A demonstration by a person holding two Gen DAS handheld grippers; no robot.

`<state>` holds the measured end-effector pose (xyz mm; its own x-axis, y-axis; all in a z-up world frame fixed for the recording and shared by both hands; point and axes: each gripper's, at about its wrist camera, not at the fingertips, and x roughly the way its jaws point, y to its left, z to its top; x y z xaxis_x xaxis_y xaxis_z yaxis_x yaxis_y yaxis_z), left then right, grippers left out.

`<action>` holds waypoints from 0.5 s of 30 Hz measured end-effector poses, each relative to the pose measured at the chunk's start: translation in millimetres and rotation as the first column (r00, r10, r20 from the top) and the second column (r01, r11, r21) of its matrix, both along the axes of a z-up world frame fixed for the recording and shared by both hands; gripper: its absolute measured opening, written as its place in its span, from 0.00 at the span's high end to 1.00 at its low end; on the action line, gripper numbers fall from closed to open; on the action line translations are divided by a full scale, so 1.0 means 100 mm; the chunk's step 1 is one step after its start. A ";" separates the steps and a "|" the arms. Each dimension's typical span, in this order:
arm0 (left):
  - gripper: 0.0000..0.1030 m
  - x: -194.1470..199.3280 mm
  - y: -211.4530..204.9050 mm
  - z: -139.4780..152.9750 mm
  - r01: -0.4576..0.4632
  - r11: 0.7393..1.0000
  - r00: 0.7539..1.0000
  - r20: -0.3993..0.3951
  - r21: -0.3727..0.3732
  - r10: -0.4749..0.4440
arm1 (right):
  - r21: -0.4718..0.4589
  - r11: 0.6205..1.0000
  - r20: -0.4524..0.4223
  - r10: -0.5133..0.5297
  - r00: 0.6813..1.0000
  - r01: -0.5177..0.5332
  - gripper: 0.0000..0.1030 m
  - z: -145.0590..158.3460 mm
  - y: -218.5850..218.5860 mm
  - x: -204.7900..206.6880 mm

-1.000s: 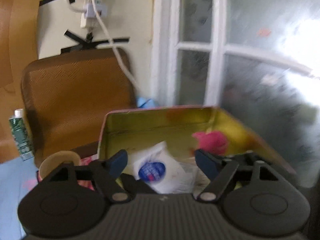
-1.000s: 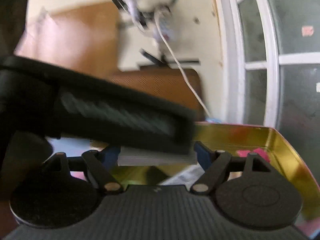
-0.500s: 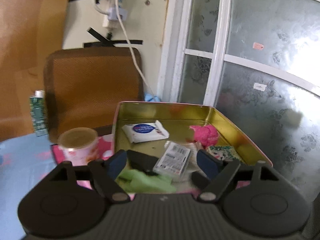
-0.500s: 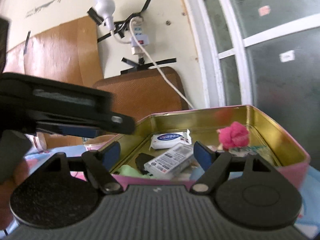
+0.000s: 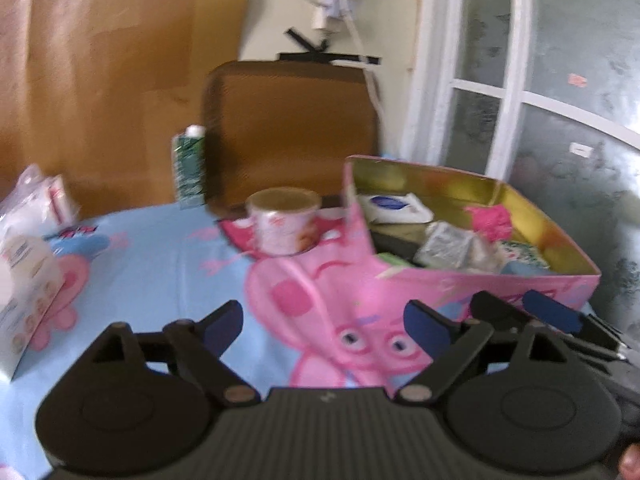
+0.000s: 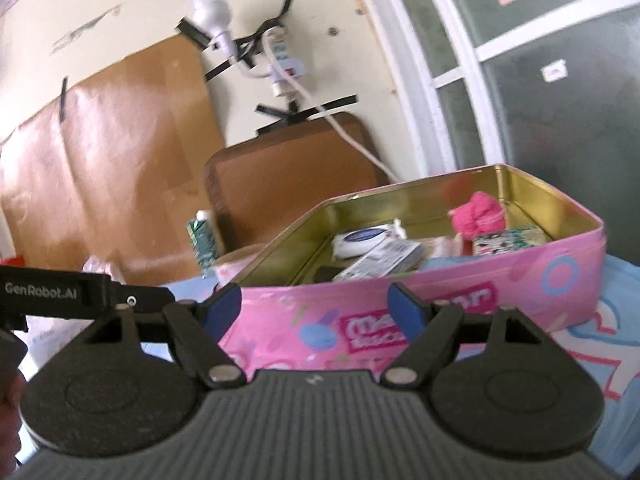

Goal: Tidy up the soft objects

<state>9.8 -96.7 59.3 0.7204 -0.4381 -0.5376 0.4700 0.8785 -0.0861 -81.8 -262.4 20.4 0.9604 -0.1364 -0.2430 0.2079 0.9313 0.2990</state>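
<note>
Both grippers are empty: my left gripper [image 5: 323, 322] has just been opening its fingers and now stands wide with nothing between them, and my right gripper [image 6: 315, 307] is likewise spread wide on nothing. I judge the step in hand to be the return for another item. The pink tin [image 6: 440, 312] sits open on the surface [image 5: 160, 280], already holding a white wipes packet [image 6: 362, 240], a pink fluffy piece [image 6: 478, 216], a barcoded packet [image 6: 384, 262] and a green-patterned pack [image 6: 508, 240]. Soft goods not yet stowed lie at the far left of the left wrist view: a clear bag of white pads [image 5: 34, 204] and a white box [image 5: 24, 300], though blur there prevents me from confirming what either is. The next move, in my judgement, calls for carrying the left fingers across to that bag, closing on its loose top rather than its bulk, and lifting it clear of the tape roll [image 5: 284, 220] on the way to the tin. A blue cartoon-printed cloth covers the surface. Behind stand a brown chair back [image 5: 292, 128], a green carton [image 5: 188, 168], a taped power strip [image 6: 280, 60] with bulb, and a frosted window [image 5: 560, 100].
</note>
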 end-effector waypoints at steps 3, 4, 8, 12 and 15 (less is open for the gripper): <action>0.12 0.03 0.15 -0.05 -0.033 0.999 0.999 -0.008 -0.003 0.033 | 0.019 0.999 -0.013 0.033 0.999 -0.033 0.20 0.01 0.10 0.04; 0.12 0.04 0.20 -0.07 -0.043 0.999 0.999 -0.008 0.000 0.043 | 0.014 0.999 -0.017 0.039 0.999 -0.039 0.20 0.00 0.13 0.05; 0.11 0.05 0.32 -0.15 -0.080 0.997 0.997 -0.006 0.015 0.080 | 0.002 0.998 -0.039 0.061 0.997 -0.061 0.20 -0.01 0.23 0.09; 0.11 0.07 0.45 -0.22 -0.106 0.994 0.994 -0.008 0.022 0.106 | 0.006 0.997 -0.065 0.074 0.995 -0.074 0.20 -0.04 0.29 0.13; 0.11 0.08 0.56 -0.26 -0.126 0.991 0.992 0.001 0.031 0.127 | -0.002 0.996 -0.078 0.089 0.993 -0.089 0.20 -0.05 0.36 0.17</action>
<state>18.2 -41.2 33.2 0.7683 -0.3268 -0.5504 0.3548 0.9331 -0.0587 -65.1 -226.6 15.4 0.9471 -0.0524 -0.3166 0.1462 0.9487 0.2803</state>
